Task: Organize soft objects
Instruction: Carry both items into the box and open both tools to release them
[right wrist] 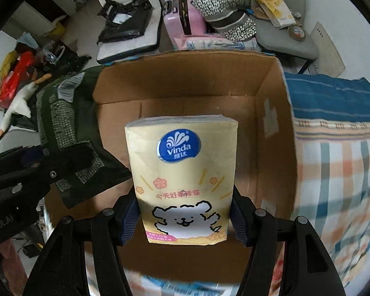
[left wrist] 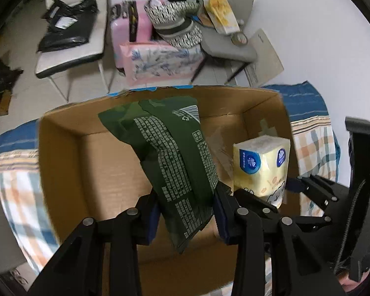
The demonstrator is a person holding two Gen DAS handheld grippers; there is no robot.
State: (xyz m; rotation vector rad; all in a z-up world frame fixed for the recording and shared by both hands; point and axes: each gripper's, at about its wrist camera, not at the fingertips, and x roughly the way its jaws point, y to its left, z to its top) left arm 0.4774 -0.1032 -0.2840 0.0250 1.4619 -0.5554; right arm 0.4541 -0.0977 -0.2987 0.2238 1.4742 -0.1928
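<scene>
My left gripper (left wrist: 186, 208) is shut on a dark green soft packet (left wrist: 170, 157) with white print and holds it over the open cardboard box (left wrist: 61, 153). My right gripper (right wrist: 183, 217) is shut on a yellow Vinda tissue pack (right wrist: 185, 172) with a white dog drawing and holds it over the same box (right wrist: 271, 113). In the left wrist view the tissue pack (left wrist: 261, 165) and the right gripper (left wrist: 271, 201) show at the right. In the right wrist view the green packet (right wrist: 69, 128) and the left gripper (right wrist: 37, 170) show at the left.
The box stands on a checked cloth (right wrist: 338, 162) with a blue band. Behind it are a pink suitcase (left wrist: 128, 27), a white chair with a black bag (left wrist: 66, 27), a grey chair (left wrist: 229, 42) with bags, and a goose toy (right wrist: 17, 103) on the floor.
</scene>
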